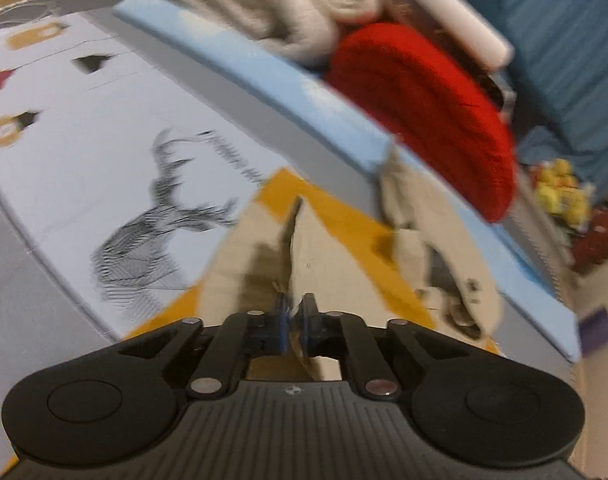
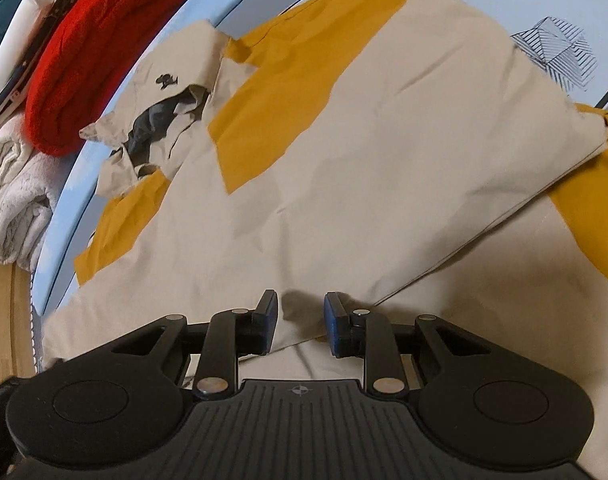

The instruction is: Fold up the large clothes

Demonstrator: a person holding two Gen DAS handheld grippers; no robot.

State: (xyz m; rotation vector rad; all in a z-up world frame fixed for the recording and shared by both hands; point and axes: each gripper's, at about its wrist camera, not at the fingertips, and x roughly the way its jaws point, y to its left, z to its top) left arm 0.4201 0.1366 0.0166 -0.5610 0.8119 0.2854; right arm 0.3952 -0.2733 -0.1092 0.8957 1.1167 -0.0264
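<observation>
Your beige and mustard garment (image 2: pixel 364 152) lies on the printed sheet (image 1: pixel 84 160), just beside the red knit (image 2: pixel 104 40), folded over once; more folds remain. Your left gripper (image 1: pixel 294 312) pinches a raised fabric edge; your right gripper (image 2: pixel 300 320) straddles a fold, jaws apart. Blur hides the collar.

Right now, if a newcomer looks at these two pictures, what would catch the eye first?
First, the beige and mustard garment spread over the pale blue printed sheet, filling most of the right wrist view. Next, the bright red knit rolled up beyond the sheet's far edge, beside a fluffy white blanket. The left hand-held gripper pinches a raised fold of the garment.
</observation>
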